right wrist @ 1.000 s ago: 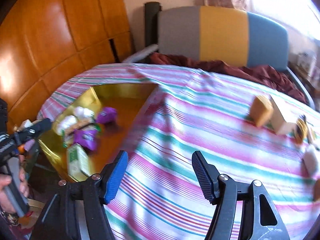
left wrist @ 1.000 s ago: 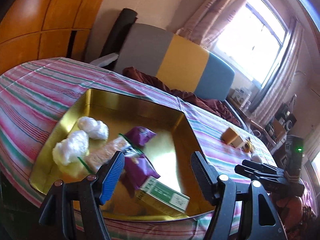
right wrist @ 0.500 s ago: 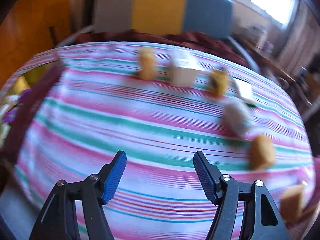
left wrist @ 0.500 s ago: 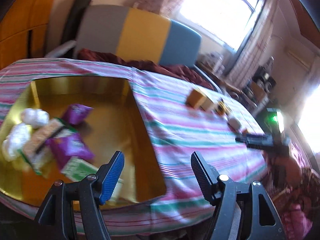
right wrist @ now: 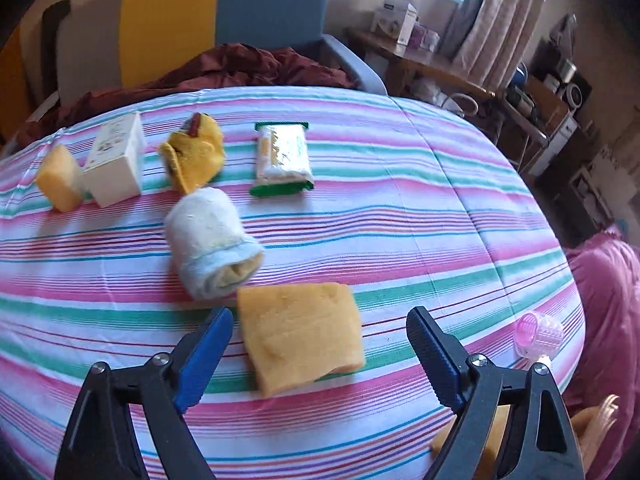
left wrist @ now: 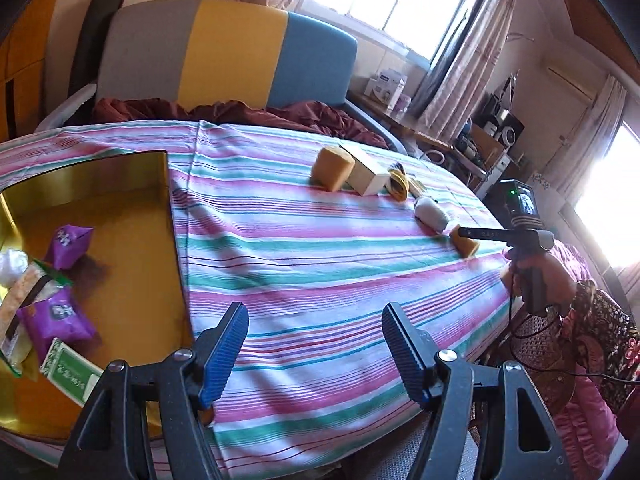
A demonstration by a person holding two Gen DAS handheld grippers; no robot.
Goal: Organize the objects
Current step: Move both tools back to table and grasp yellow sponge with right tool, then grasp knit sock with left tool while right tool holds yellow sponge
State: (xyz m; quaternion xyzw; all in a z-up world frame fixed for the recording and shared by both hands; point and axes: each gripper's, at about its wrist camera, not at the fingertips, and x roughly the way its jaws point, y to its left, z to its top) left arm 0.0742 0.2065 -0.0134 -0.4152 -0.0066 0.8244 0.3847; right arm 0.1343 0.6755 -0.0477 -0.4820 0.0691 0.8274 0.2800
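My right gripper (right wrist: 318,354) is open, its jaws on either side of a yellow sponge (right wrist: 300,336) lying on the striped tablecloth (right wrist: 420,220). Behind it lie a rolled white towel (right wrist: 210,242), a yellow cloth toy (right wrist: 194,154), a white box (right wrist: 116,160), another sponge (right wrist: 58,178) and a green-edged snack pack (right wrist: 282,158). My left gripper (left wrist: 314,346) is open and empty over the cloth, beside a gold tray (left wrist: 132,248) with purple packets (left wrist: 56,318), a green box (left wrist: 70,374) and other snacks.
A pink plastic cup (right wrist: 538,334) lies near the table's right edge. A grey, yellow and blue chair (left wrist: 224,52) with a dark red cloth stands behind the table. The right gripper also shows in the left wrist view (left wrist: 474,233), far right.
Both grippers swung right. The left view left the tray for the open cloth. The right gripper moved up to the yellow sponge, which now lies between its jaws.
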